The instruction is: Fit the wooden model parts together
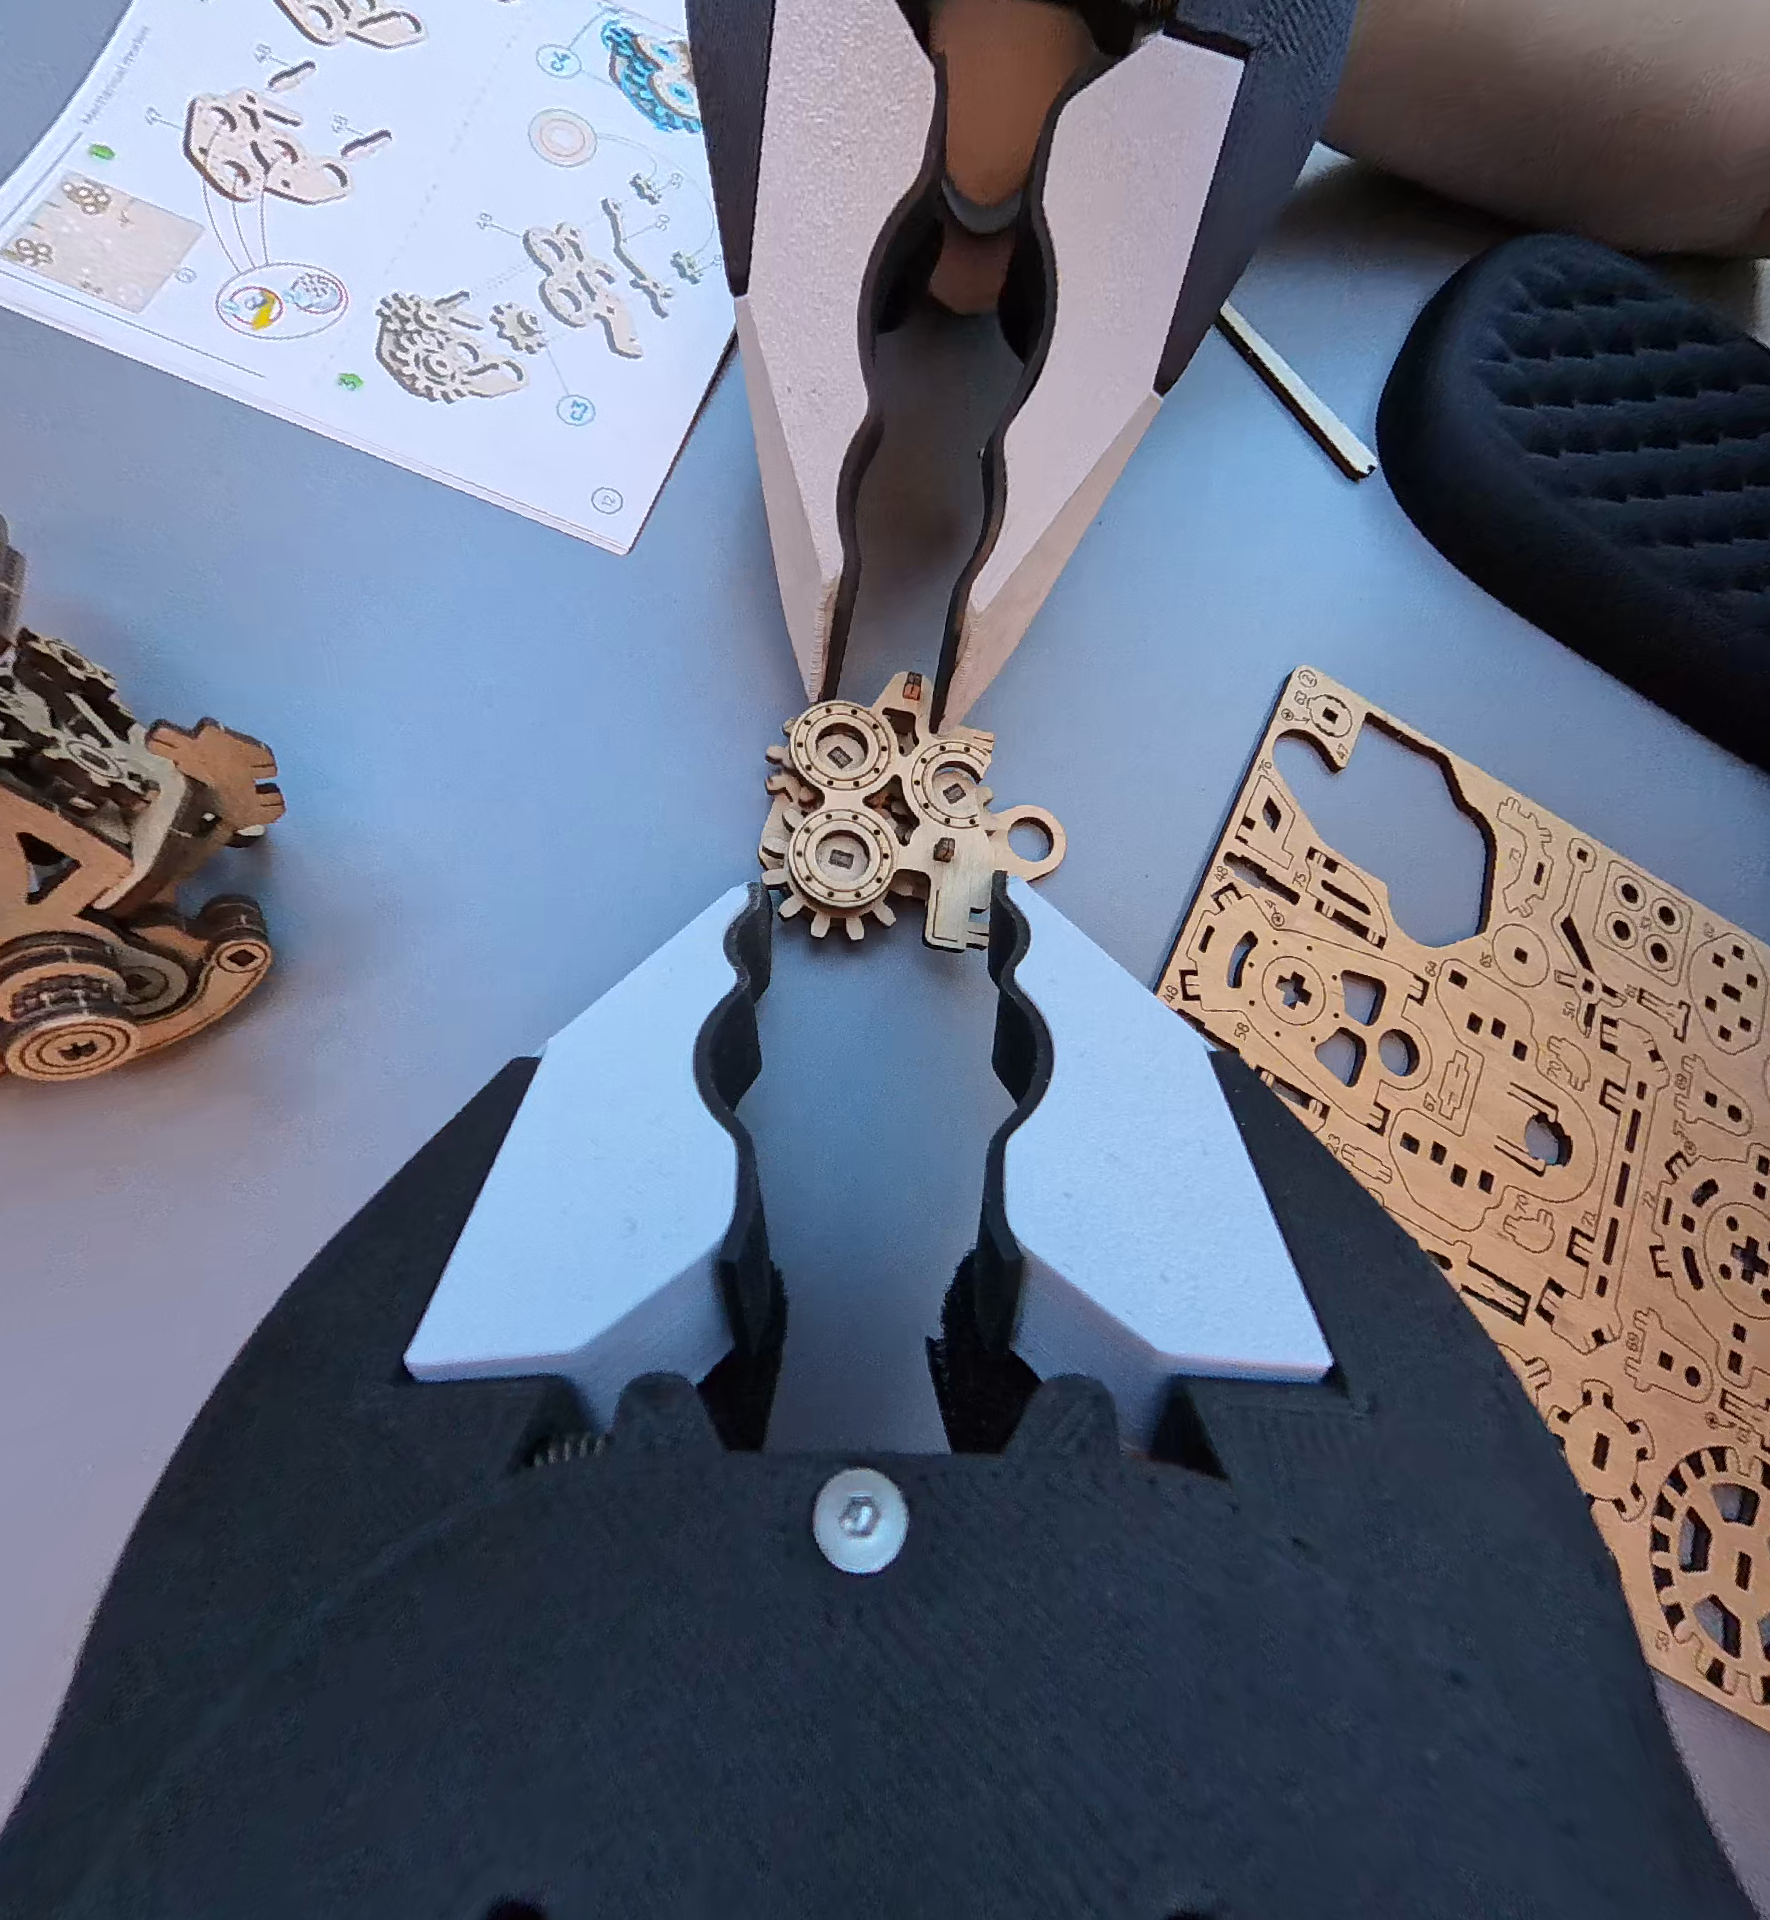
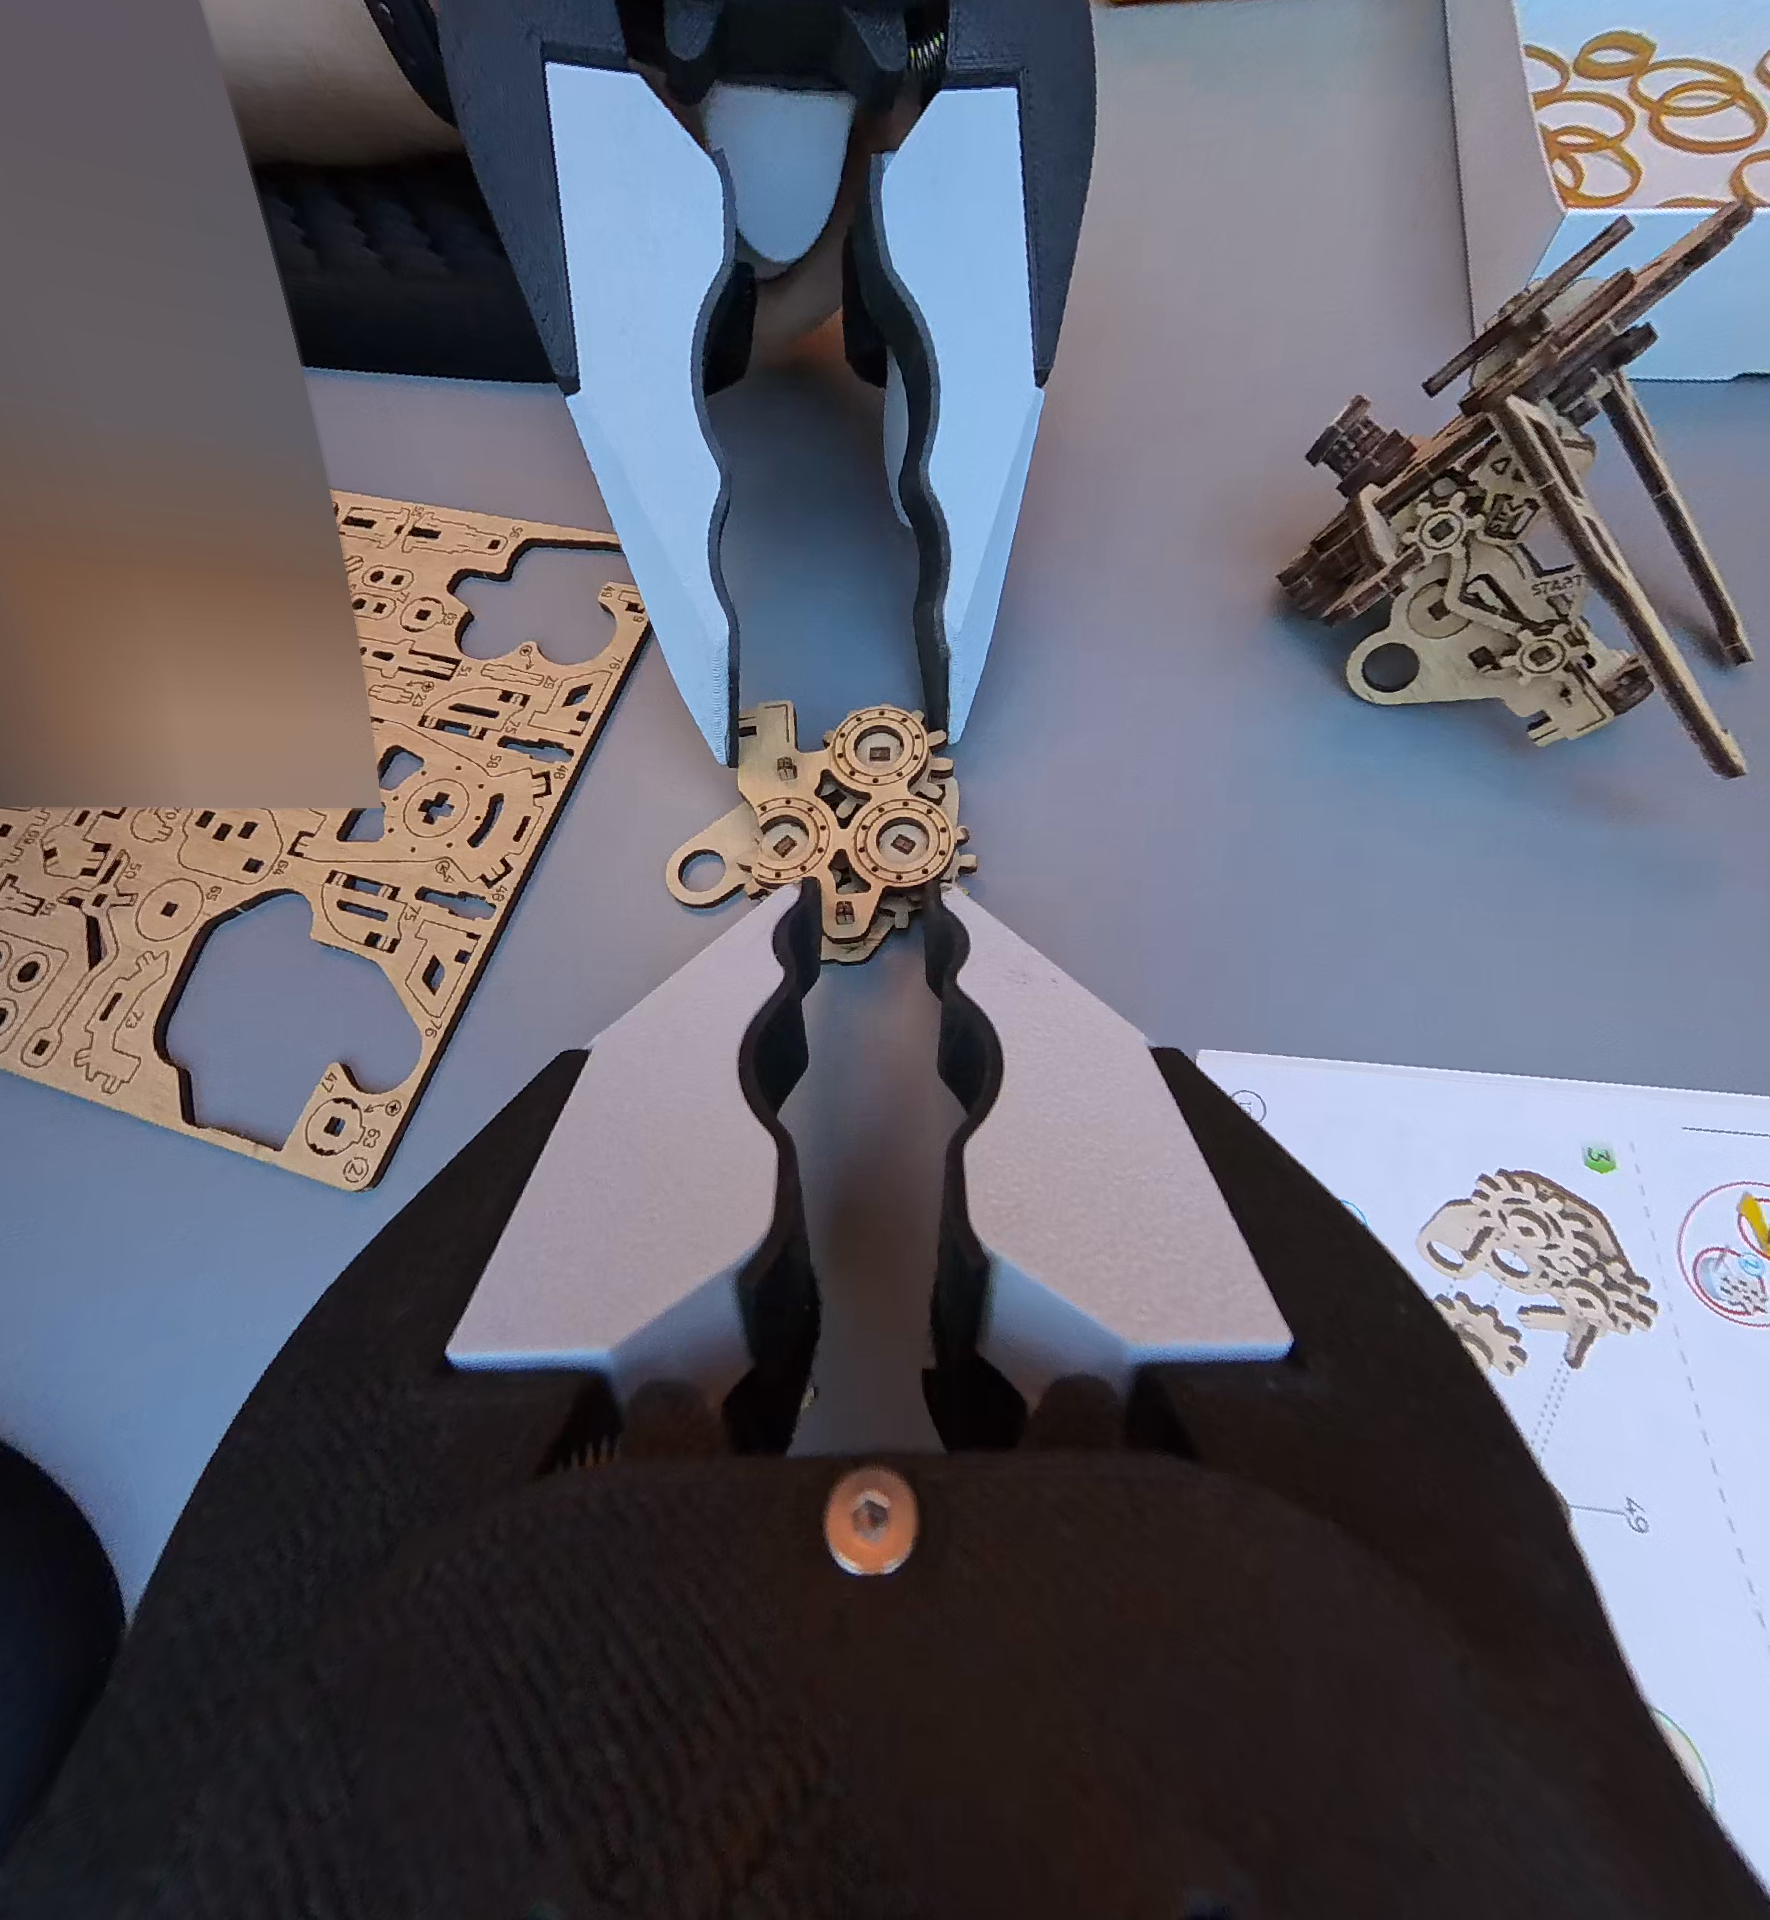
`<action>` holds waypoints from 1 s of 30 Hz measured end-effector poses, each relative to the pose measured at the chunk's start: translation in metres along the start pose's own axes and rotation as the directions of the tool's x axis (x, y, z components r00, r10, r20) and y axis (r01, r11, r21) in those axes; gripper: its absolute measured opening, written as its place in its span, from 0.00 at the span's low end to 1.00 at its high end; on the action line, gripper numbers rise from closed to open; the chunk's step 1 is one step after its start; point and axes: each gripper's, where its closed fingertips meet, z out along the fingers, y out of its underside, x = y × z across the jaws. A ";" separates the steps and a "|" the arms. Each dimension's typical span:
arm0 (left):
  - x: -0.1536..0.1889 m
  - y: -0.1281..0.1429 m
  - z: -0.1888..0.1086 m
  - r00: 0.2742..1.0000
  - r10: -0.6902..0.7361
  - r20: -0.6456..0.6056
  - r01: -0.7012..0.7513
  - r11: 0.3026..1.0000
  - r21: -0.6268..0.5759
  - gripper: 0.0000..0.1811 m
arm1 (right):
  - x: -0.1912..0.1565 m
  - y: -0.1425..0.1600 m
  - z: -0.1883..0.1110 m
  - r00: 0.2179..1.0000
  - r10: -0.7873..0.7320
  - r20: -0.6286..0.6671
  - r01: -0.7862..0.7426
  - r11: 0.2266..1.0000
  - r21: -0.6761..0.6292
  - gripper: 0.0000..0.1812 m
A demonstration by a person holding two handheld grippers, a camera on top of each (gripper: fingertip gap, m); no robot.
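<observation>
A small wooden gear assembly [image 1: 881,821] with three ringed gears and a loop tab lies on the grey table, midway between the two grippers. My left gripper [image 1: 881,904] is closed to the assembly's width, and its tips press the near edge on both sides. My right gripper [image 2: 870,920] comes from the opposite side and pinches a narrower part of the same assembly [image 2: 850,831]. The right gripper also shows at the top of the left wrist view [image 1: 889,696]. The left gripper also shows at the top of the right wrist view [image 2: 839,727].
A laser-cut wooden part sheet [image 1: 1535,1195] lies to the right in the left wrist view. A partly built wooden model [image 1: 60,831] stands at the left, an instruction booklet [image 1: 341,260] at the far left. A black padded cushion [image 1: 1639,468] is at the far right. A white box of rubber bands [image 2: 1691,125] is behind the model. The grippers are tip to tip, or close to it.
</observation>
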 end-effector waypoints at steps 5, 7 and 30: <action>0.001 0.001 0.000 0.999 -0.027 -0.024 0.027 1.000 0.002 0.21 | 0.000 0.001 0.000 1.000 -0.023 -0.006 0.023 1.000 -0.013 0.10; 0.001 0.001 0.000 0.999 -0.030 -0.025 0.030 1.000 0.000 0.21 | -0.002 0.002 -0.002 0.998 -0.056 -0.002 0.056 0.998 -0.036 0.13; 0.001 0.001 0.001 0.998 -0.050 -0.044 0.050 0.999 0.004 0.21 | -0.004 -0.005 0.004 0.998 -0.066 -0.021 0.065 0.997 -0.030 0.04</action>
